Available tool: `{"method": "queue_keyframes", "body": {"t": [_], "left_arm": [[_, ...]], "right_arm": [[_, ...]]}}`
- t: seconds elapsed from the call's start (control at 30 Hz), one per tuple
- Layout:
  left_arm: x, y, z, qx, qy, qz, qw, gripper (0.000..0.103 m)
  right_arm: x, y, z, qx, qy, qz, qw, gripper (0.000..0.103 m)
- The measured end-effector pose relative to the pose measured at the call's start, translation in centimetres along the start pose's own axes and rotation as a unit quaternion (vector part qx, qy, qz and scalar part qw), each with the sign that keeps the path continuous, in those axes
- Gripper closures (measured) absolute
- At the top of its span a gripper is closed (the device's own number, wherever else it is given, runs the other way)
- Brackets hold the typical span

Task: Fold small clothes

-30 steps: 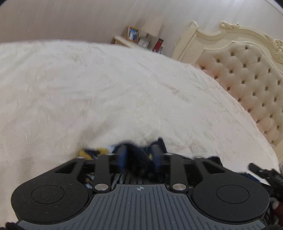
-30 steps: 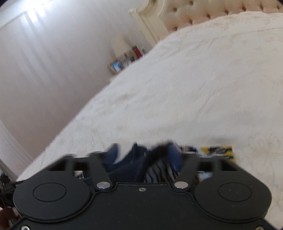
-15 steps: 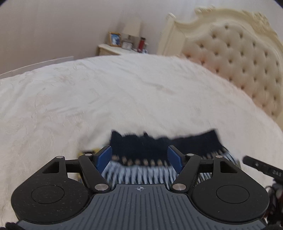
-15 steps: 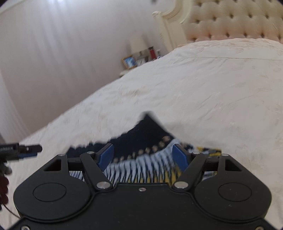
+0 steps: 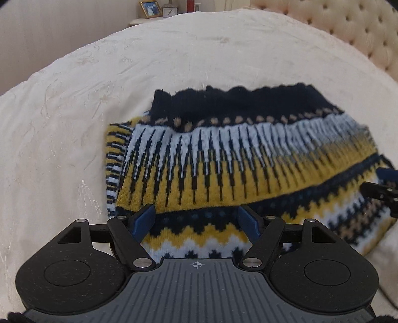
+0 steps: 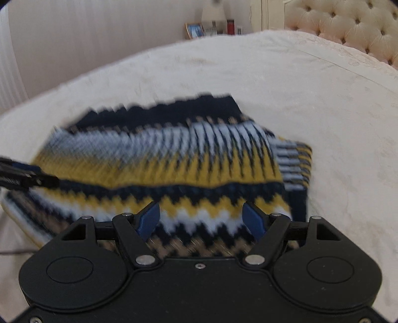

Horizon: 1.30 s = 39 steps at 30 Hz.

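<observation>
A small knitted sweater (image 5: 236,169) with navy, white, yellow and tan patterns lies folded on the cream bed; its navy-edged upper layer is laid back over the lower part. It also shows in the right wrist view (image 6: 174,164), blurred. My left gripper (image 5: 196,220) is open and empty, just above the sweater's near edge. My right gripper (image 6: 201,217) is open and empty over the near edge too. The right gripper's fingers (image 5: 383,191) show at the left wrist view's right edge, and the left gripper's fingers (image 6: 22,177) at the right wrist view's left edge.
The cream bedspread (image 5: 74,111) spreads around the sweater. A tufted headboard (image 6: 348,27) stands at the right. A bedside table with a picture frame (image 5: 149,8) and small items sits beyond the bed by the wall.
Both grippers were shut on the sweater's navy edge and carried it forward. They have opened, let it go and drawn back and up; the layer now lies on the sweater.
</observation>
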<state>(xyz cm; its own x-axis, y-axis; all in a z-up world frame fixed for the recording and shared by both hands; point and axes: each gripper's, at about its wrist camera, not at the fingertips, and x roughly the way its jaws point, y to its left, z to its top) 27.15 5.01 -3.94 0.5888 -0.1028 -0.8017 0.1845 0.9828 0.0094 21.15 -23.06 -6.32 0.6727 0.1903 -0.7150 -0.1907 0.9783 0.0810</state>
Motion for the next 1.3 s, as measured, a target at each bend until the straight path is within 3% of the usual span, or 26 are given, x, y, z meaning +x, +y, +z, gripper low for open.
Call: {"method": "queue_keyframes", "body": {"t": [0.43,0.6,0.77,0.93,1.03,1.13,1.3], "left_arm": [[-0.2,-0.7,-1.4,-0.008,-0.034,0.019,0.9992,0.021],[-0.7,-0.1,-2.2,-0.013,-0.041,-0.012,0.999,0.015],[-1.2,1.0,-2.9,-0.003,-0.066,-0.048,0.9966,0.016],[-2.3,3.8,-2.0,-0.068,-0.078,-0.077,0.9917,0.021],[-2.7,5.4,-1.9,-0.09,-0.088,-0.058,0.9903,0.021],[-2.7,6.6,-1.7,-0.108,-0.088,-0.041,0.9894,0.021],[-2.2,8.4,-1.2,-0.143,-0.071,-0.059,0.9854,0.021]], "right_arm": [[1.3,0.3,-0.5,-0.025,0.003,-0.009,1.0,0.022],[1.2,0.2,-0.6,-0.025,-0.005,-0.006,1.0,0.021],[1.2,0.4,-0.6,-0.027,-0.01,-0.012,1.0,0.02],[0.7,0.9,-0.6,-0.03,-0.013,-0.024,0.999,0.02],[-0.3,1.5,0.4,-0.024,-0.009,-0.036,0.999,0.021],[-1.7,2.6,2.1,-0.033,-0.039,-0.039,0.998,0.021],[-0.3,4.9,6.4,-0.045,-0.046,-0.031,0.997,0.021]]}}
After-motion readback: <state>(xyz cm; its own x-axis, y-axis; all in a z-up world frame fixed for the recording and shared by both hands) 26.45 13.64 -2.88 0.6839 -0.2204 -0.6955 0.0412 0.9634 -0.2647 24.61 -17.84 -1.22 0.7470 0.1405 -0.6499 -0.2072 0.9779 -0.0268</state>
